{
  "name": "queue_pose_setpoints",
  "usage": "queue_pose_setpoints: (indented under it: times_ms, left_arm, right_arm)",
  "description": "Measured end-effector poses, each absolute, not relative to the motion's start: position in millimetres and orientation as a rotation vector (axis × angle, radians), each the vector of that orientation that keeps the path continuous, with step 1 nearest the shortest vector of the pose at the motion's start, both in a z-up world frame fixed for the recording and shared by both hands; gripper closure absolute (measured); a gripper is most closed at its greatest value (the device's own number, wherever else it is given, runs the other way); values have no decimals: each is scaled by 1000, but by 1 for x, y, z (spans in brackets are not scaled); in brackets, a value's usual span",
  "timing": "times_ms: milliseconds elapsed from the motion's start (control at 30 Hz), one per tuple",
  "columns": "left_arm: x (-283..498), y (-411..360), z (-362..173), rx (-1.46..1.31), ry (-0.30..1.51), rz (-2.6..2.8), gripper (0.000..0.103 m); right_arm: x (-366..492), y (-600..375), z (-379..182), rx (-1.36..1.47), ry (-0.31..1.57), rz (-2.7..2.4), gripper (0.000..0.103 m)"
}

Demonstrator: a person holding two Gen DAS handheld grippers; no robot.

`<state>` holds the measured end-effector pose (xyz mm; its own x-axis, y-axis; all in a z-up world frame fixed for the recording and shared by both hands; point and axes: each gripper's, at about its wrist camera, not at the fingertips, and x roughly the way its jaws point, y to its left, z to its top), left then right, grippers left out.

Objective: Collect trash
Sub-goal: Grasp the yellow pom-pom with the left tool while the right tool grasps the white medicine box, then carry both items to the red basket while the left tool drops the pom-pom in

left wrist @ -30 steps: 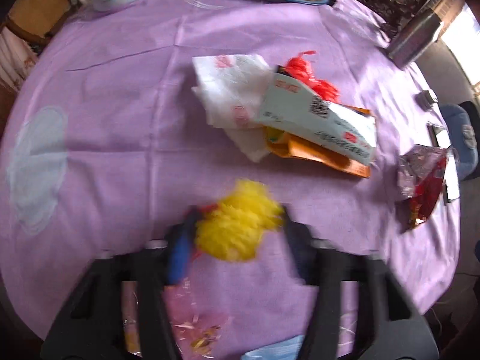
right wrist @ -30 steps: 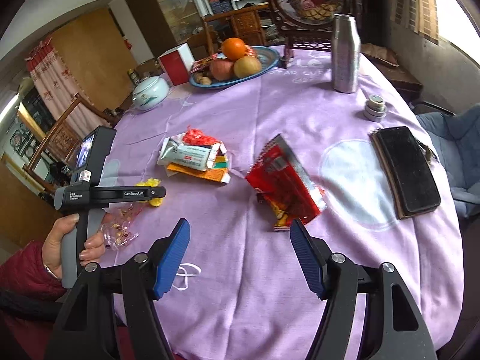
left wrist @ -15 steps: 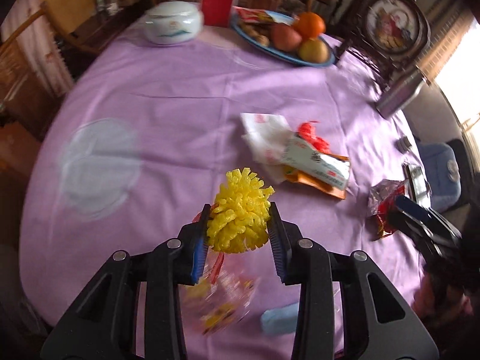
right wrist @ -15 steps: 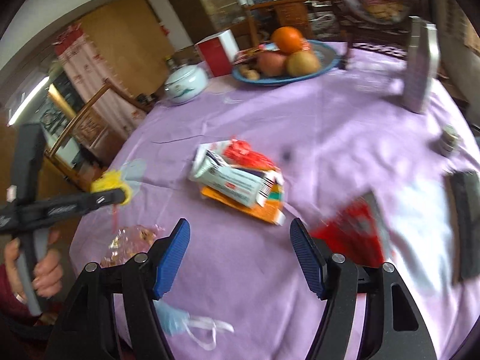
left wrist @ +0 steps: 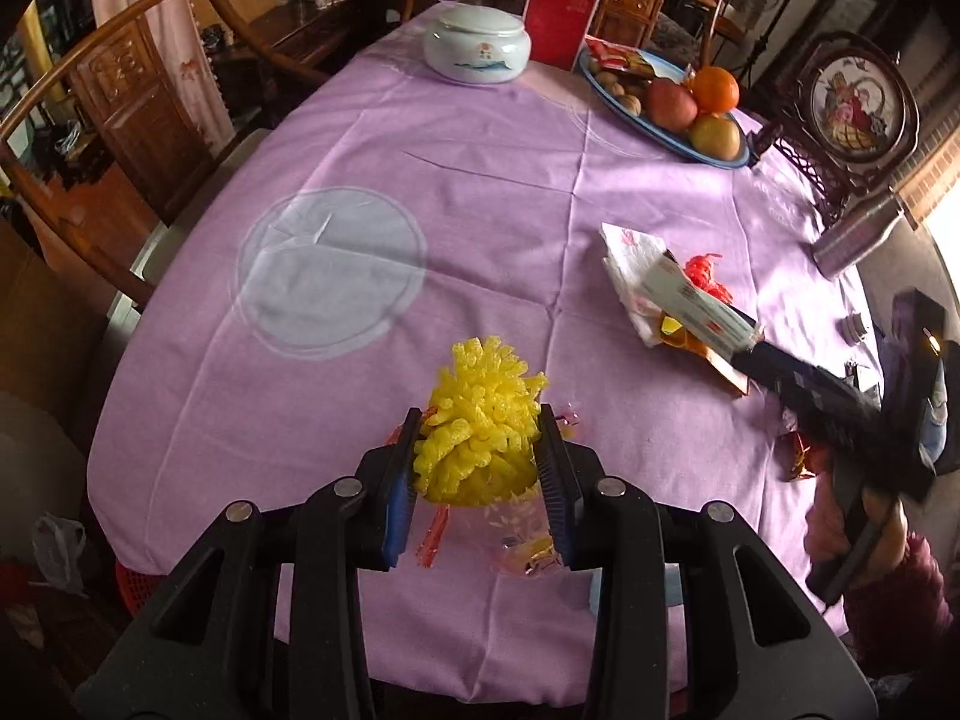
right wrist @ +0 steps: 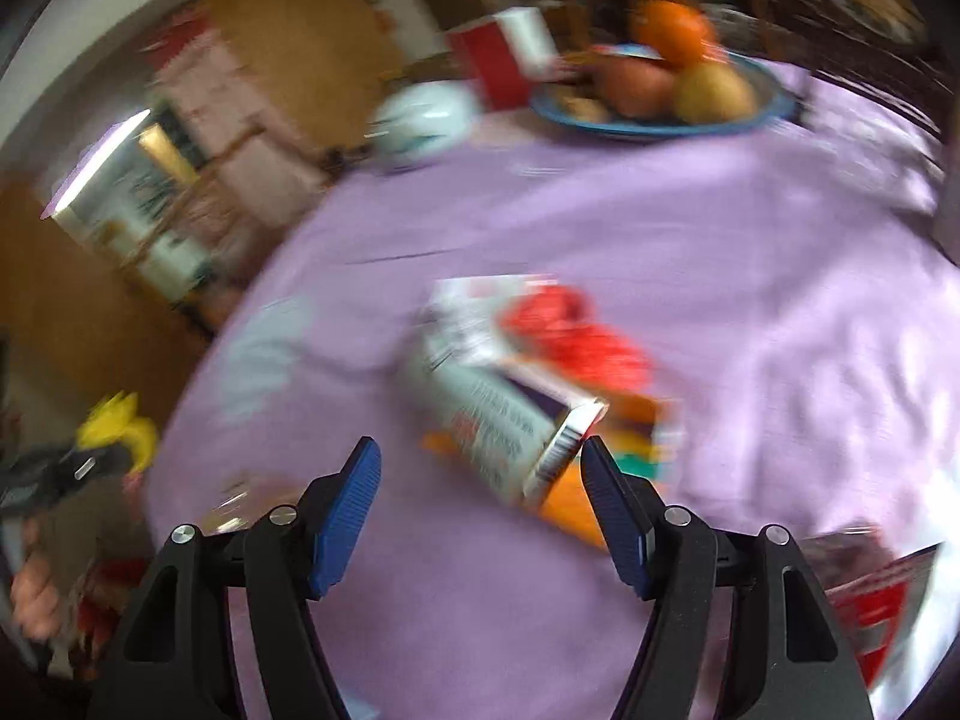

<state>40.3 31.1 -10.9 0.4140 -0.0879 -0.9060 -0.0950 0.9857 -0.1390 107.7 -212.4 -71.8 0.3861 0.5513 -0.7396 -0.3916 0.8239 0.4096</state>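
Note:
My left gripper (left wrist: 478,438) is shut on a yellow foam fruit net (left wrist: 480,420), lifted above the purple tablecloth (left wrist: 480,192). Under it lies a clear plastic bag (left wrist: 522,534) with scraps. A pile of trash sits mid-table: a white tissue (left wrist: 627,255), a pale carton (right wrist: 498,420), red netting (right wrist: 576,336) and an orange packet (right wrist: 570,498). My right gripper (right wrist: 480,468) is open, hovering just in front of the carton with nothing between its fingers. In the left wrist view the right gripper (left wrist: 756,354) reaches toward that pile. A red snack wrapper (right wrist: 870,594) lies at the right.
A blue fruit plate (left wrist: 672,138), a white lidded pot (left wrist: 477,51) and a red box (left wrist: 558,0) stand at the far side. A steel bottle (left wrist: 855,234) is at the right. Wooden chairs (left wrist: 120,96) ring the table. A blue face mask (left wrist: 600,588) lies near the front edge.
My left gripper rose off the cloth with the yellow net and tilted to see more of the table. My right gripper swung left from the red wrapper toward the carton pile.

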Motion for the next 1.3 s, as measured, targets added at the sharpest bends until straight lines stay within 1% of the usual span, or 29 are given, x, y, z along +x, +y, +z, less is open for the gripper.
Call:
queue_pose_setpoints:
  times_ms: [167,267,400,633,700,733,767,800,900,1100,1300]
  left_arm:
    - [40,34,-6,-185,1125,-9,66]
    - [37,37,-6,-187,1122,-8,66]
    - [28,50,-4,-200,1118,27,66]
    - [10,83,-1,-255,1113,138,66]
    - [5,91,-1,-266,1114,161,66]
    - [4,94,-1,-270,1115,167,66]
    - [2,97,-1,-273,1116,174,66]
    - [1,99,-1,-275,1116,177,66]
    - [0,104,0,-281,1111,175,66]
    - [7,110,3,-286,1089,125,66]
    - [11,116,8,-286,1059,62,66]
  right_arm:
    - [87,-197,-53,145,966,643,35]
    - [95,-193,-51,61,958,574,35]
    - [119,-195,-51,45,945,537,35]
    - [155,-178,-81,-12,1015,497,35]
    - [160,-174,-90,-9,1039,483,38]
    - [163,-173,-94,-4,1049,480,46]
    - [165,-171,-97,1,1059,479,60]
    - [164,-171,-98,6,1066,481,64]
    - [158,-172,-87,54,1034,503,65]
    - [122,-164,-36,64,920,552,65]
    - [88,-149,-2,84,885,584,65]
